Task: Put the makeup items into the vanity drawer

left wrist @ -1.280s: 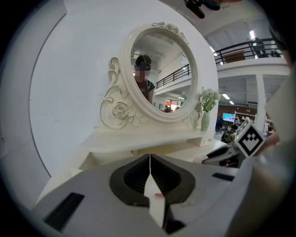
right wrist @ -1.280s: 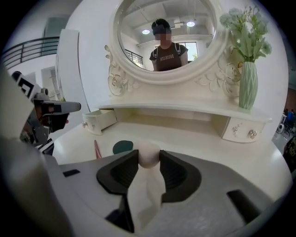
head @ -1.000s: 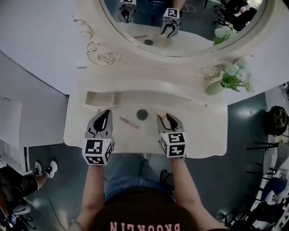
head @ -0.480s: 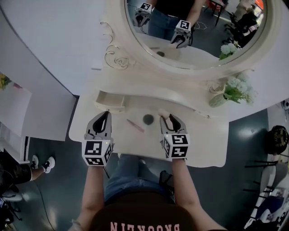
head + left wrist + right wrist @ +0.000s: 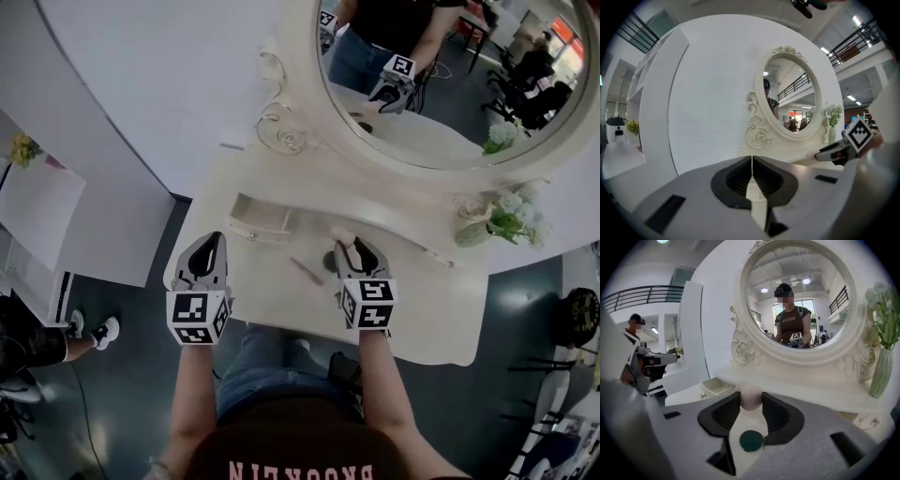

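My right gripper point(image 5: 349, 246) is shut on a pale pink makeup sponge point(image 5: 341, 234), which shows as a rounded knob point(image 5: 750, 398) between the jaws. It hovers above a dark green round compact point(image 5: 751, 440) that lies half hidden under it point(image 5: 328, 262). A thin pink stick point(image 5: 307, 271) lies on the vanity top just left of the compact. The small vanity drawer point(image 5: 261, 217) stands pulled open at the back left point(image 5: 711, 386). My left gripper point(image 5: 210, 246) hangs over the table's left front corner, jaws shut and empty point(image 5: 751, 161).
The cream vanity top point(image 5: 441, 314) carries a large oval mirror point(image 5: 450, 84) behind it. A vase of pale flowers point(image 5: 497, 220) stands at the right end point(image 5: 880, 366). A white cabinet point(image 5: 56, 216) stands on the floor to the left.
Both grippers have risen and shifted left over the vanity. The right one, still carrying the sponge, went from right of the compact to above it. The left one now hangs at the table's left corner.
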Available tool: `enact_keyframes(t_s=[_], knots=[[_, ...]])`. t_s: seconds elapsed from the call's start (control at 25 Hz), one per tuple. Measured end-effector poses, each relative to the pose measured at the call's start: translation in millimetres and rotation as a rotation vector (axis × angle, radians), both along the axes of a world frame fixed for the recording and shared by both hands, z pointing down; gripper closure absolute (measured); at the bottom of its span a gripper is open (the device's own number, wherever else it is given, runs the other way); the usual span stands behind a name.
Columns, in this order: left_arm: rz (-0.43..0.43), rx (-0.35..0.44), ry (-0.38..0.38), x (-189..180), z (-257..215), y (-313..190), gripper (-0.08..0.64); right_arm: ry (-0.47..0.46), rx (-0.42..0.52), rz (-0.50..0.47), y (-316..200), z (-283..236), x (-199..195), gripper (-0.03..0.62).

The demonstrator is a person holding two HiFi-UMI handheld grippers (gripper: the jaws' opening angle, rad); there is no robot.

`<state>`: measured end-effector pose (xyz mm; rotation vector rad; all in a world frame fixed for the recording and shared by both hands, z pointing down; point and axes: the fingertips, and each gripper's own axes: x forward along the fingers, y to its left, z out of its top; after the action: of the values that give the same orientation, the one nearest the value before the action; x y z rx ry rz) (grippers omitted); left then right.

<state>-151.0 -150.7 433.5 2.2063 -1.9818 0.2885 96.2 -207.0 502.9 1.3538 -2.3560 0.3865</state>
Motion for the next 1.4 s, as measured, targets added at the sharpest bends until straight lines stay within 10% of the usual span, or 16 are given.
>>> enact_keyframes(t_s=[1.4], knots=[[-0.126, -0.052, 0.022, -160.6, 20.9, -32.5, 0.554, 0.011, -0.071, -0.148, -47.0, 21.9, -168.4, 0.387]])
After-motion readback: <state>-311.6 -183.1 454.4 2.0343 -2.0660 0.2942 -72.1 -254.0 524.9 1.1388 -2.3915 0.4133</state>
